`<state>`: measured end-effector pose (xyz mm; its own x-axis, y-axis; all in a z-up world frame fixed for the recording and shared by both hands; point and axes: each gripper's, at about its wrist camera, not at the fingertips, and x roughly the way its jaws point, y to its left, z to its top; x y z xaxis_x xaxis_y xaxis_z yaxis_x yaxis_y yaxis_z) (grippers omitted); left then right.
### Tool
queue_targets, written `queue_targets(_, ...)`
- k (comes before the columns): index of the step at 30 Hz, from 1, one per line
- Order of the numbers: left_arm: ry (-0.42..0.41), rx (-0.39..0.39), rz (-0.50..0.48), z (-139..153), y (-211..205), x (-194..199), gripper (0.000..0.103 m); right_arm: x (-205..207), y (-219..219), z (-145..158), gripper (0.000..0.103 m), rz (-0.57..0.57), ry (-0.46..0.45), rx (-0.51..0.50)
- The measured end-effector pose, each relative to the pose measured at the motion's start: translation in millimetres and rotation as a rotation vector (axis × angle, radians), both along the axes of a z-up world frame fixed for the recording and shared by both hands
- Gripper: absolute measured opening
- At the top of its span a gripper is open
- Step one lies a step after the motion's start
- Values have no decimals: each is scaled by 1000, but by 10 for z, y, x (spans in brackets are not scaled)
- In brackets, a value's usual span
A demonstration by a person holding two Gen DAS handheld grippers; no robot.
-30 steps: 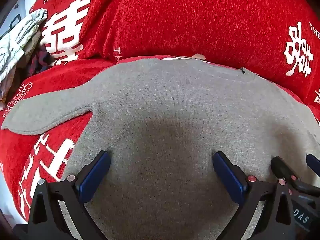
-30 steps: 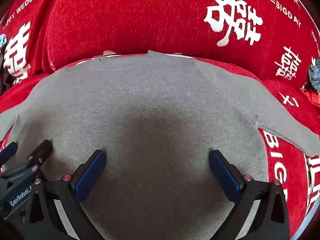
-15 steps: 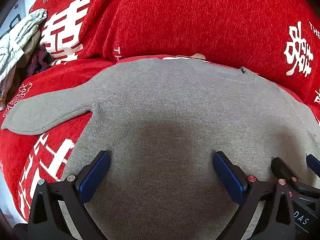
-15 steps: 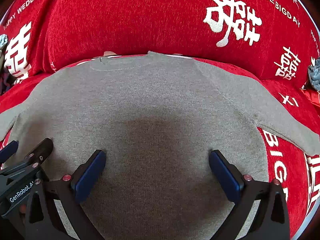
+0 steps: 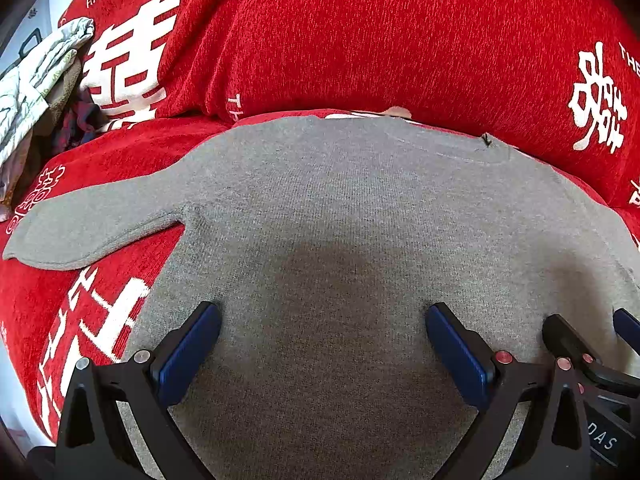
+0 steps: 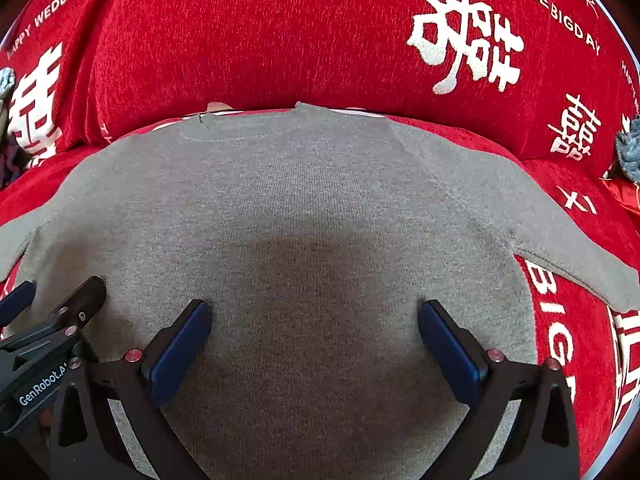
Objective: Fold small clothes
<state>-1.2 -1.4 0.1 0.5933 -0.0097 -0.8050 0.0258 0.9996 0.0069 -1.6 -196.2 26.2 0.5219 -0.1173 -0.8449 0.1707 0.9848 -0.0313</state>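
A small grey knit sweater (image 5: 340,208) lies flat on a red sofa seat, neckline toward the backrest, both sleeves spread out. It also shows in the right wrist view (image 6: 312,200). Its left sleeve (image 5: 92,224) reaches left and its right sleeve (image 6: 560,240) reaches right. My left gripper (image 5: 322,344) is open and empty above the lower body of the sweater. My right gripper (image 6: 314,340) is open and empty beside it, also over the lower body. Each gripper shows at the edge of the other's view.
The red sofa cover (image 5: 360,40) with white characters forms the backrest behind the sweater. A pile of other clothes (image 5: 36,80) lies at the far left. A grey-blue item (image 6: 628,148) sits at the far right.
Both grippers have stayed open and drifted very slightly toward the sweater. The sweater has not moved.
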Motion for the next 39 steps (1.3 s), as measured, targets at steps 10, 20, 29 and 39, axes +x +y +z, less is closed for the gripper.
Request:
queue_targets(10, 4, 9, 3, -6, -2, 1, 103, -7, 9, -11, 103, -1, 0, 0)
queue_targets(20, 20, 17, 7, -12, -14, 33, 103, 20, 13, -14, 103, -4, 20, 10)
queue_targets(29, 38, 23, 7, -9, -39, 65, 103, 34, 43, -33, 103, -6, 37, 10)
queue_targets(39, 90, 25, -4, 16, -39, 125, 103, 29, 39, -42, 103, 5, 40, 20)
